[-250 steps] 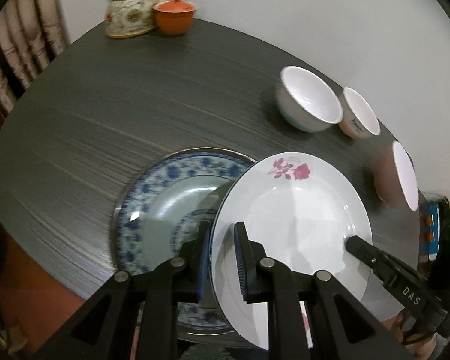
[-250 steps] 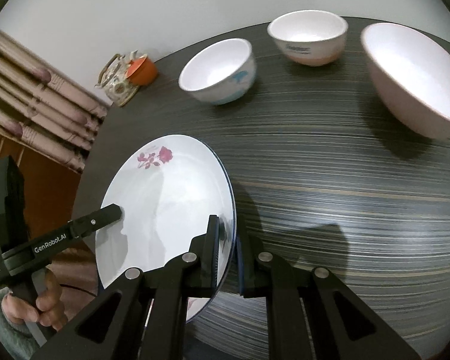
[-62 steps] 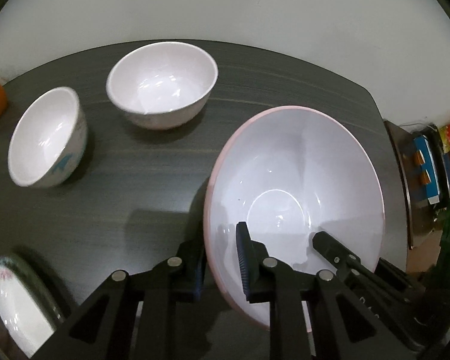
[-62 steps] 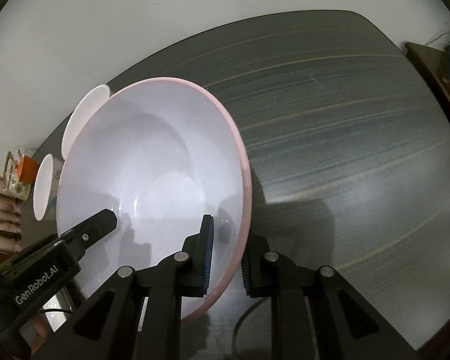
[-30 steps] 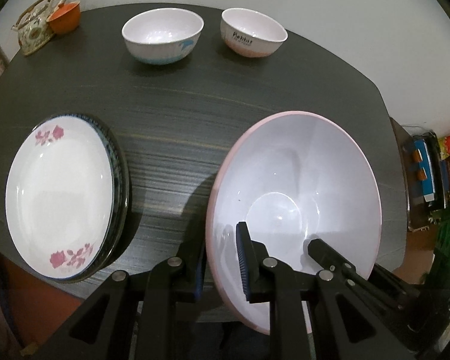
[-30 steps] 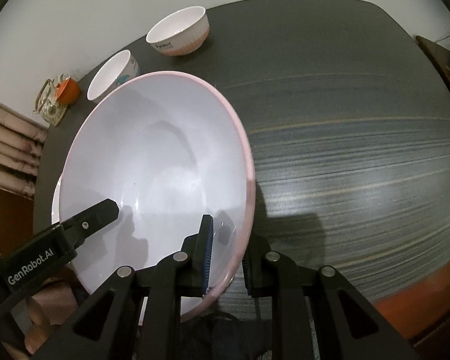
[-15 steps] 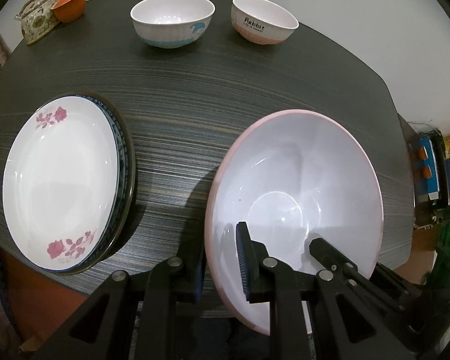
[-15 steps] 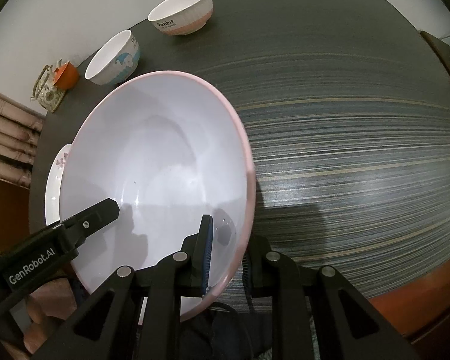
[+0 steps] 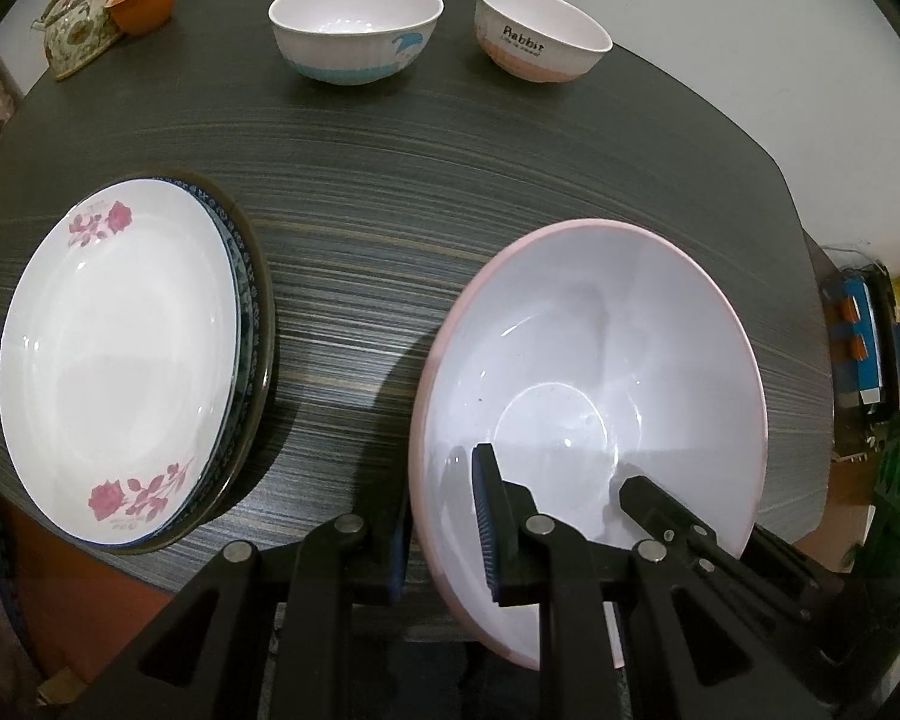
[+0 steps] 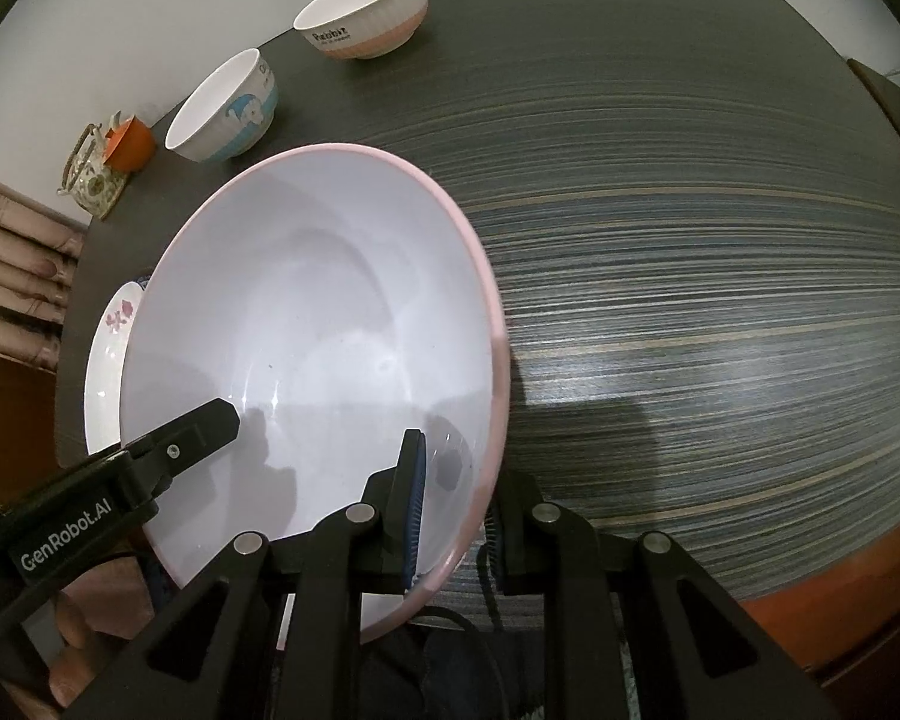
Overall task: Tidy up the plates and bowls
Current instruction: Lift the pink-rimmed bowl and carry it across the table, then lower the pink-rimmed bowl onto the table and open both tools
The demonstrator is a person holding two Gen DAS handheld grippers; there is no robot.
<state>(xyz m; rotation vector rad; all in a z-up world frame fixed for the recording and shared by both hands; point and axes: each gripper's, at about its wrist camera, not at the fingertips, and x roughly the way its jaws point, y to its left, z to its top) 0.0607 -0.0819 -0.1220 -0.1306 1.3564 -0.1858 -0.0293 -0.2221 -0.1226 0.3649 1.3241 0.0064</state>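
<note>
1. Pink-rimmed and white inside, the large bowl [image 9: 588, 420] is held by both grippers: the left gripper [image 9: 441, 531] has its fingers [image 9: 487, 528] clamped on the near left part of the rim, and the right gripper [image 10: 453, 507] pinches the near right part the same way.
2. Two seconds ago the bowl sat far to the right with the plates barely in view; now it hangs over the near edge of the bench [image 9: 450, 192], beside the plate stack.
3. Over the last half second the view has hardly shifted, so the carry looks nearly finished.
4. Eight seconds ago the rose plate [image 9: 114, 360] was in the fingers; now it lies on the blue-patterned plate [image 9: 249, 300], so the plates seem settled.
5. Two small bowls, the blue-trimmed bowl [image 9: 354, 30] and the Rabbit bowl [image 9: 540, 36], stand apart at the far edge, untouched.
6. My reading: set the large bowl down, then nest the small ones inside.
</note>
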